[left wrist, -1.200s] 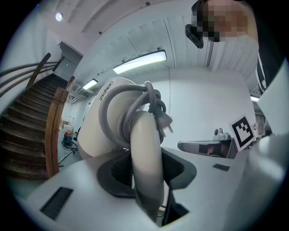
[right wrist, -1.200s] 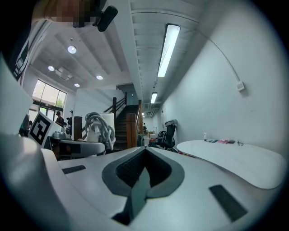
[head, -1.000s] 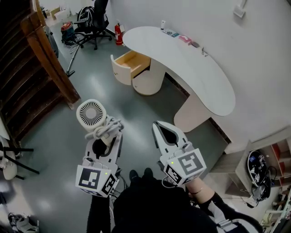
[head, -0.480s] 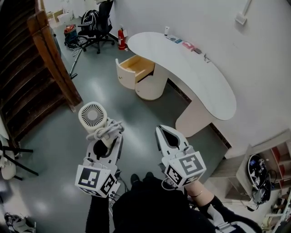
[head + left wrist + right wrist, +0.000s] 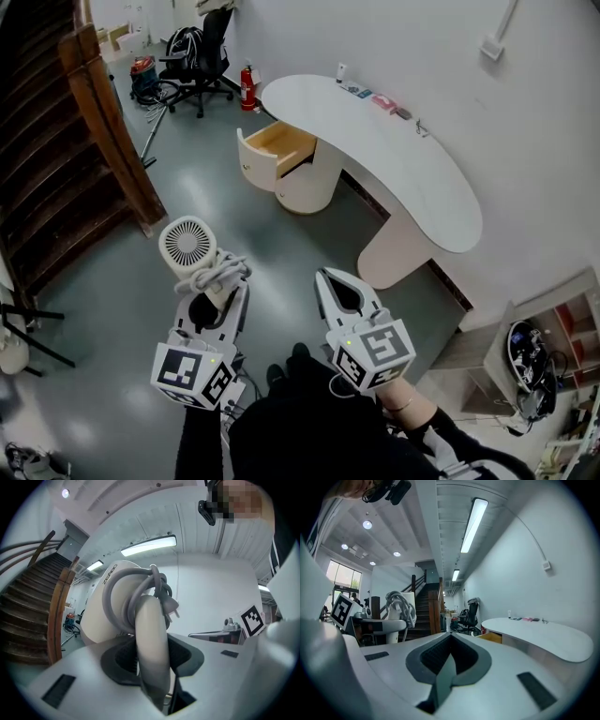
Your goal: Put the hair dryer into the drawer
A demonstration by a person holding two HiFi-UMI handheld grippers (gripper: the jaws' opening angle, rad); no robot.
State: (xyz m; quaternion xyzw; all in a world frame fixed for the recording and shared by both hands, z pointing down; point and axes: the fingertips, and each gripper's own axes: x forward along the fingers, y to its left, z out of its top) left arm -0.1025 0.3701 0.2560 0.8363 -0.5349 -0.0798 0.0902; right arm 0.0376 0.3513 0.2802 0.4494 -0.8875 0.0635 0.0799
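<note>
A white hair dryer [image 5: 188, 246] with a round grille and its grey cord wound round it stands upright in my left gripper [image 5: 217, 292], which is shut on its handle. In the left gripper view the handle [image 5: 151, 634] fills the gap between the jaws, with the cord [image 5: 140, 585] looped above. My right gripper [image 5: 327, 276] hangs beside it, shut and empty; its own view shows the jaw tips [image 5: 451, 639] meeting. Across the floor, the wooden drawer [image 5: 278, 141] stands pulled open from a rounded cabinet under the curved white desk [image 5: 412, 178]. It also shows in the right gripper view as the drawer [image 5: 491, 637].
A wooden staircase [image 5: 66, 141] runs along the left. An office chair [image 5: 202, 52], a vacuum [image 5: 142, 75] and a fire extinguisher [image 5: 247, 89] stand at the back. Small items [image 5: 375, 97] lie on the desk. Grey floor separates me from the drawer.
Both grippers sit slightly lower in the frame and the view has shifted a little. The left grip on the hair dryer is unchanged.
</note>
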